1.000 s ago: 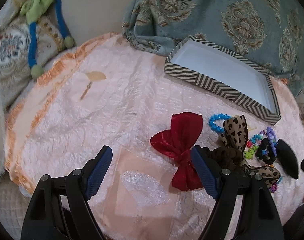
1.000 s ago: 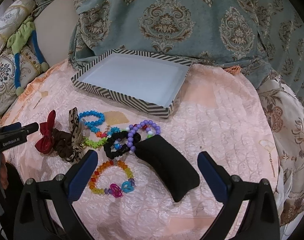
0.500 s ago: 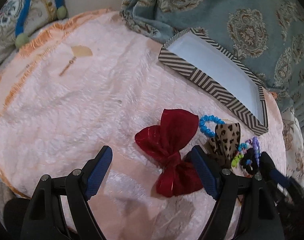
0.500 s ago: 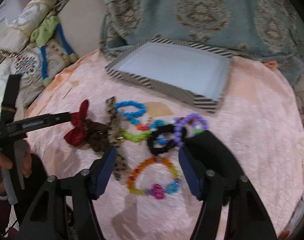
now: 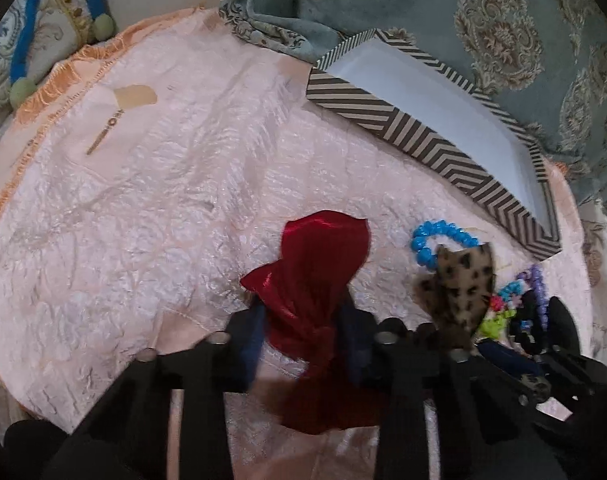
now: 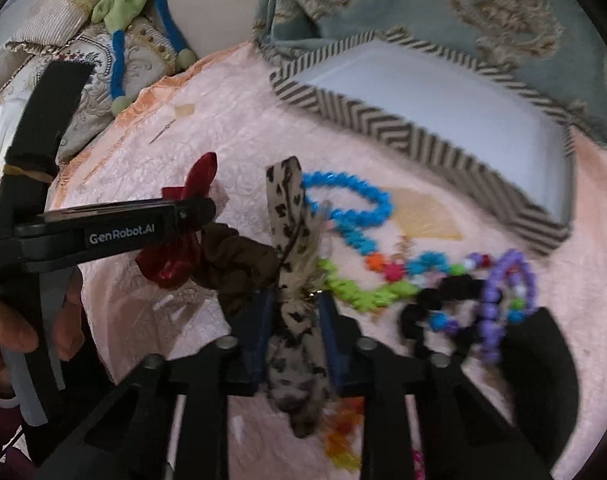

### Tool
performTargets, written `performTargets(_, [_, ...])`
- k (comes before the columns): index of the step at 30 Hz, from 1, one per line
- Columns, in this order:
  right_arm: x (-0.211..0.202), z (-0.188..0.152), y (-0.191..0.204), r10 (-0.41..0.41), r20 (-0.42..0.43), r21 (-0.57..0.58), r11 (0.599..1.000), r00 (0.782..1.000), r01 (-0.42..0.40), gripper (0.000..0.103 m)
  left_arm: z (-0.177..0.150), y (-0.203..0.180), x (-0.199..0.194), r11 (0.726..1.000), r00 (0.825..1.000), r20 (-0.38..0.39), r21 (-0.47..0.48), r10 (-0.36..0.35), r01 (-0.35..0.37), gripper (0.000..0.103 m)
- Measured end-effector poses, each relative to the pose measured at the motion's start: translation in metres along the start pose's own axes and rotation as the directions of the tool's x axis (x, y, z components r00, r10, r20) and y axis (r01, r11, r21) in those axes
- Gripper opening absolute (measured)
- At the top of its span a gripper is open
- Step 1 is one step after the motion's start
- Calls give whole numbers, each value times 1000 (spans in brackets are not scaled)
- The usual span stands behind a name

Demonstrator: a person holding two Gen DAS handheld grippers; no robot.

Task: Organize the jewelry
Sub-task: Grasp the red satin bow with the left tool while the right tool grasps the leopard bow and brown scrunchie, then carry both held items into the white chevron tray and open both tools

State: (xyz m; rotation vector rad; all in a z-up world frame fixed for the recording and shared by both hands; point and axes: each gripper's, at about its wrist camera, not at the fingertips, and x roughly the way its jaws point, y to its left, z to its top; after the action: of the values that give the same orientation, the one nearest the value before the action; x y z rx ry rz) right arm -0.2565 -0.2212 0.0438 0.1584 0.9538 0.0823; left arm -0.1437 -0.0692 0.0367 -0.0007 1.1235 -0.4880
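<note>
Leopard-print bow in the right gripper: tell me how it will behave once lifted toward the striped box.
The leopard-print bow is soft ribbon, so its loose ends will probably droop. It looks light and unlikely to slip from the right gripper, whose fingers pinch its knot. It touches the brown scrunchie, which might drag along.

The hair bow is glossy deep red. Beside it, another bow is tan with black leopard spots, and the scrunchie is dark brown. One beaded bracelet is bright blue, another purple, a third lime green, and a black scrunchie lies among them. The box has black-and-cream chevron stripes outside and a plain white inside. The tablecloth is pale pink with an orange fringe. The drape is teal with beige damask medallions. Both grippers' fingers have dark blue pads on black frames.
</note>
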Motion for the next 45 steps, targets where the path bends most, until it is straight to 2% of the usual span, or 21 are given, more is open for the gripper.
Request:
performTargets(1, [-1,1,0,2,1,-6,1000,1000,-2,12,1,1,-1,1000,1000,-4,-1,-14,14,3])
performTargets(2, [-5,1,2,9,6,-9,1000,1000,-9,12,1,3,-5,1000,1000,-2,-3,-21,21,1])
performTargets(9, [-62,5,-13,90,116,49,994,989,-96,11,9,9,-38,999,997,62,-1,-41,42,1])
performTargets(15, [-88,14,-34,114,179,105,985,977,-134,11,22,2,-53,999,994,101,24,-48,46,1])
performTargets(23, [-103,38,-53,21,250,118,992,968,-52,11,63,-27,-56,993,987,133,85,-89,78,1])
performTargets(31, [-86,82,-105,-90,261,201,979,961,37,11,128,-62,-16,987,984,105,97,-141,131,1])
performTargets(38, [-49,98,-155,-148,224,285,955,963,81,11,173,-88,44,990,992,100,127,-77,64,1])
performTargets(41, [-28,99,-174,-154,193,321,943,969,86,11,182,-90,73,990,996,90,142,-9,-4,1])
performTargets(45, [-13,90,-185,-163,144,328,939,976,108,11,178,-85,100,981,995,52,167,90,-98,1])
